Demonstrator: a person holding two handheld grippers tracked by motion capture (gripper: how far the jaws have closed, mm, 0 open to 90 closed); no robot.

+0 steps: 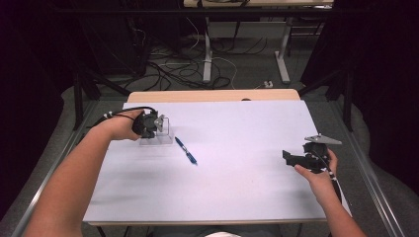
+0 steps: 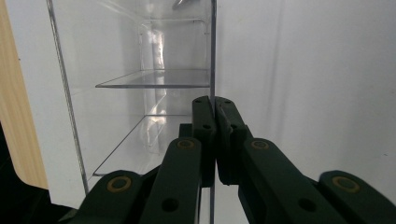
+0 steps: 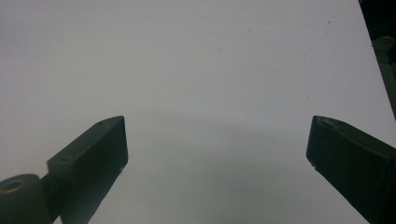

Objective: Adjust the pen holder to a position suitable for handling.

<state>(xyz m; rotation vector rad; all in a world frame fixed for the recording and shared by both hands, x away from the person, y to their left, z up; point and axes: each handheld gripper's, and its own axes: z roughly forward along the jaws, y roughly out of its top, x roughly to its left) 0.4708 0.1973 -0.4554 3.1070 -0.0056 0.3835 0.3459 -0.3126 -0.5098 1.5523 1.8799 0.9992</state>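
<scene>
A white table top (image 1: 232,187) fills the middle of the high view, with a strip of light wood (image 1: 212,95) along its far edge. Behind it, at the top of the frame, the room is dark, with grey floor, tangled cables (image 1: 168,69) and white table legs (image 1: 207,54).

At the left of the frame the left gripper (image 1: 159,124) sits on a clear plastic shelf box (image 1: 160,134). In the left gripper view its jaws are pressed together on the thin clear side wall (image 2: 213,56) of the box.

A blue pen (image 1: 186,150) lies on the table just right of the box.

At the lower right the right gripper (image 1: 289,157) is held over the bare table, jaws spread wide with nothing between them.
</scene>
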